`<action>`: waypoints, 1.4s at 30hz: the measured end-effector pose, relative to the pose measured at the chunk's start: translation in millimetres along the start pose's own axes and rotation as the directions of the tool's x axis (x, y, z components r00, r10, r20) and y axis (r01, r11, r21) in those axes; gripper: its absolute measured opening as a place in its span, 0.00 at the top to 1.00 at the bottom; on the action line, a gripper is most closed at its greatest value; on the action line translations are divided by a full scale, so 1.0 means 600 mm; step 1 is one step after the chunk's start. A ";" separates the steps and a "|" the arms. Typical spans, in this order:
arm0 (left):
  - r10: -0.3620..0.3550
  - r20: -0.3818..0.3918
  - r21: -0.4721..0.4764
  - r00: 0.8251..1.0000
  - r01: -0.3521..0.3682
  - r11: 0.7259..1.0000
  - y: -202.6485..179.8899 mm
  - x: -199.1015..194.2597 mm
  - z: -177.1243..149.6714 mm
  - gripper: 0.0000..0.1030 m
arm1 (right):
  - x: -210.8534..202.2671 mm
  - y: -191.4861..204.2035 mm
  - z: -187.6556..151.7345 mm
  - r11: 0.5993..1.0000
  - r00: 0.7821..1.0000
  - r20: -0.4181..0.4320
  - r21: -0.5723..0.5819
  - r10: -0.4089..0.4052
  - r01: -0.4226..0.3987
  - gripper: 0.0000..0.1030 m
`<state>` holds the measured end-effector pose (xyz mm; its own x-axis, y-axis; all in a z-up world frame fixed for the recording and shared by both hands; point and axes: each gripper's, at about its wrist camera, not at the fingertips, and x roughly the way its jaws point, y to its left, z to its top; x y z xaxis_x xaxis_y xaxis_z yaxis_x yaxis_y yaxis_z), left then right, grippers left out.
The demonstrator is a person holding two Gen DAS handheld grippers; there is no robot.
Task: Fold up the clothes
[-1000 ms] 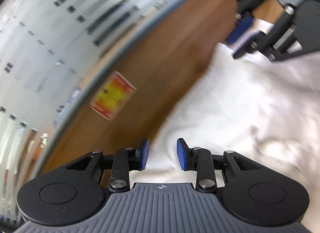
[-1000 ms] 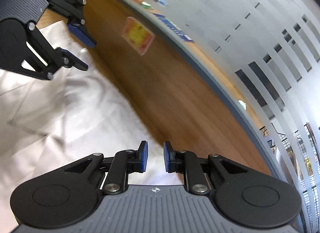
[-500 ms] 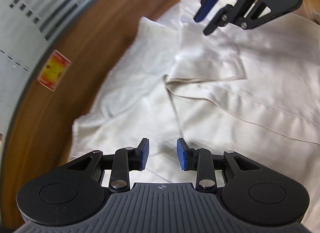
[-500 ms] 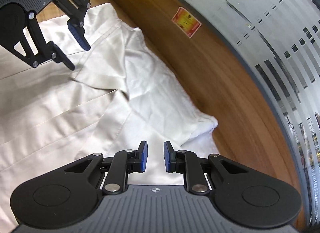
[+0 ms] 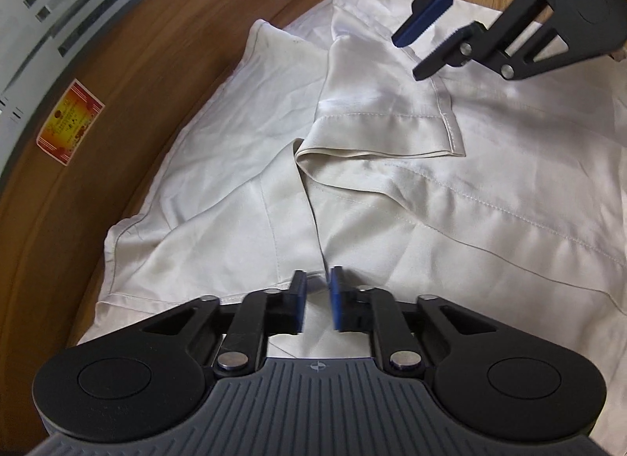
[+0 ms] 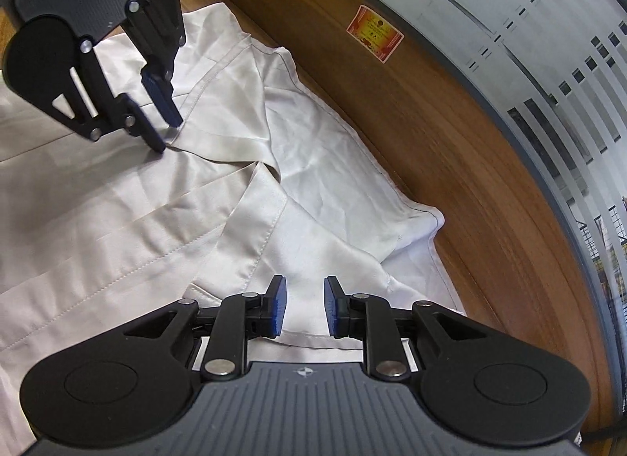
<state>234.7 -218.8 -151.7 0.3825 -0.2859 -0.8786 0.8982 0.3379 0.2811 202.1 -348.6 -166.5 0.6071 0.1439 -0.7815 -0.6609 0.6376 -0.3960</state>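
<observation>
While it lies rumpled on the wooden tabletop, the cream garment has one flap folded over.
Left gripper and right gripper hover over its edge, jaws parted, gripping nothing; a red-yellow sticker lies near the tabletop's rim.

Both wrist cameras are looking down closely from behind their tongs. They are facing each other, sharing the crumpled cream satin garment on the brown wooden tabletop.
</observation>
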 end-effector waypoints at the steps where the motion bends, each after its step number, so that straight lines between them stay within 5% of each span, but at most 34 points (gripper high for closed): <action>1: 0.010 0.000 -0.002 1.000 -0.010 1.000 0.000 0.001 0.001 0.98 | -0.001 0.001 -0.001 1.000 1.000 0.000 -0.001 0.001 -0.001 0.77; 11: 0.136 0.079 -0.010 0.988 -0.135 0.991 -0.007 -0.024 -0.005 1.00 | -0.007 0.017 0.020 0.998 0.995 0.085 -0.028 0.057 -0.055 0.77; 25: 0.142 0.130 -0.070 0.981 -0.133 0.989 0.007 -0.052 0.000 1.00 | 0.055 0.066 0.116 0.972 0.959 0.215 -0.186 0.183 -0.144 0.78; 28: 0.125 0.137 -0.073 0.983 -0.116 0.991 0.009 -0.056 -0.004 1.00 | 0.067 0.071 0.123 0.968 0.958 0.213 -0.205 0.191 -0.147 0.95; 37: 0.178 0.156 0.023 0.972 -0.184 0.983 -0.002 -0.045 -0.022 0.72 | 0.038 0.061 0.124 0.971 0.949 0.255 -0.198 0.185 -0.136 1.00; 42: 0.212 0.189 0.107 0.959 -0.234 0.966 -0.020 -0.035 -0.014 0.68 | 0.033 0.055 0.124 0.973 0.951 0.249 -0.185 0.182 -0.138 1.00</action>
<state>214.0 -209.3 -140.2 0.5979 -0.3720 -0.7100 0.8013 0.2979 0.5188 225.2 -268.2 -159.5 0.5669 0.4412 -0.6956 -0.8083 0.4608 -0.3665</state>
